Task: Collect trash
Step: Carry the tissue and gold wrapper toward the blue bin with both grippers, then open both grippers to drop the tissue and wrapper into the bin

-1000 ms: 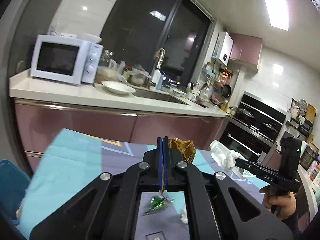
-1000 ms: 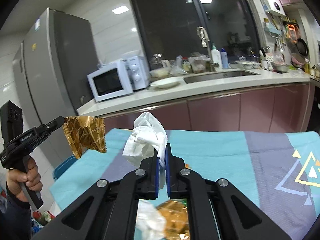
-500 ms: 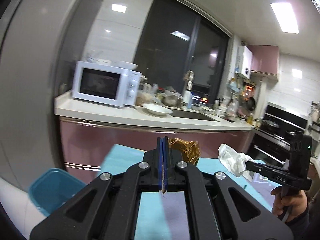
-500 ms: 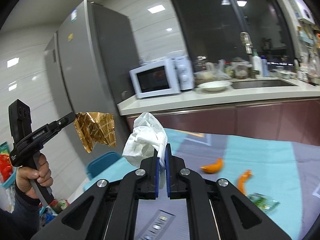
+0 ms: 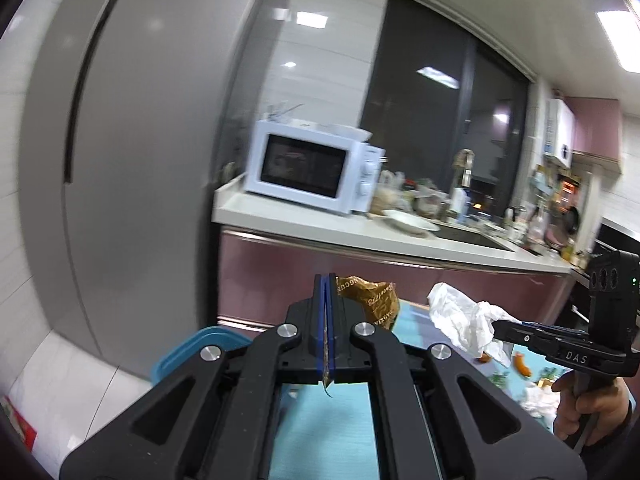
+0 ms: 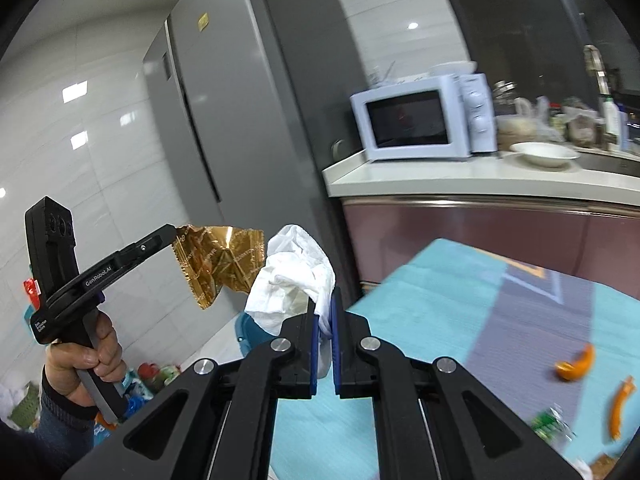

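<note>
The left gripper [image 5: 326,292] has its blue pads pressed together on the edge of a crumpled gold foil wrapper [image 5: 374,300], which sticks out to the right of the tips and hangs in the air near the grey fridge [image 5: 132,160]. The right gripper [image 6: 325,312] pinches a wad of white tissue [image 6: 294,280] between its nearly closed pads, the tissue bulging up and to the left above them. Both pieces of trash are held off the table [image 6: 460,320], over its left end, close to each other. Below them, on the floor beside the fridge, the rim of a teal bin [image 5: 188,354] shows, partly hidden behind the gripper bodies. On the turquoise tablecloth to the right lie two orange peels [image 6: 576,366], a green wrapper [image 6: 550,426] and more white tissue, blurred. Far behind, a white microwave [image 6: 416,120] and a white bowl [image 6: 544,154] stand on the counter. A hand [image 6: 86,364] grips the left gripper's handle
</note>
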{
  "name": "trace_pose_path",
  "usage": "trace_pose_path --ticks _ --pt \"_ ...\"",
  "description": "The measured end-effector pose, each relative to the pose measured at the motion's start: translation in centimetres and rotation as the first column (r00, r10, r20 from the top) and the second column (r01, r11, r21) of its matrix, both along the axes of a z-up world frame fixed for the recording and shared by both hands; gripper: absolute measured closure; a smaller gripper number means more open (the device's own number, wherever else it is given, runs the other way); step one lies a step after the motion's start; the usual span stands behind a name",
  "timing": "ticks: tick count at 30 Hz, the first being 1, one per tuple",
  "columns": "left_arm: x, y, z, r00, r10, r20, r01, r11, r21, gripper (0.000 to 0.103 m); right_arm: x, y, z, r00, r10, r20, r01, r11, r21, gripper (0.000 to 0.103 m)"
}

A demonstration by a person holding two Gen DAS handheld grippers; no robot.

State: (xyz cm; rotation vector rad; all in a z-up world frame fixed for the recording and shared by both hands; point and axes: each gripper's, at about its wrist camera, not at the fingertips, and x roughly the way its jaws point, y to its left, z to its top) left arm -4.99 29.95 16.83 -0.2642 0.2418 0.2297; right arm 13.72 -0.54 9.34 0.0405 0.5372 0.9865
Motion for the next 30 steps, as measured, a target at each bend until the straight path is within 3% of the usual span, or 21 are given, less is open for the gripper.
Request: trace_pose_path --ticks 12,25,30 --pt "2.8 8.7 -6.3 0.981 0.126 -0.151 -0.135 0.99 -0.052 0.102 3.7 11.9 -3.2 0.991 0.116 -0.064 -0.123 0.985 -0.118 0.099" --pt "10.8 10.8 -13.4 0.936 0.164 -0.31 -0.195 0.978 -0.07 0.102 6.4 20.7 -7.8 0.978 0.157 -0.135 -0.191 0.937 -0.293 0.099" --pt "12.7 11.7 -16.3 0.915 0.177 -0.363 -0.213 0.975 -0.063 0.102 6.8 23.6 -9.7 0.975 0.159 -0.155 -0.208 0.898 -0.387 0.099"
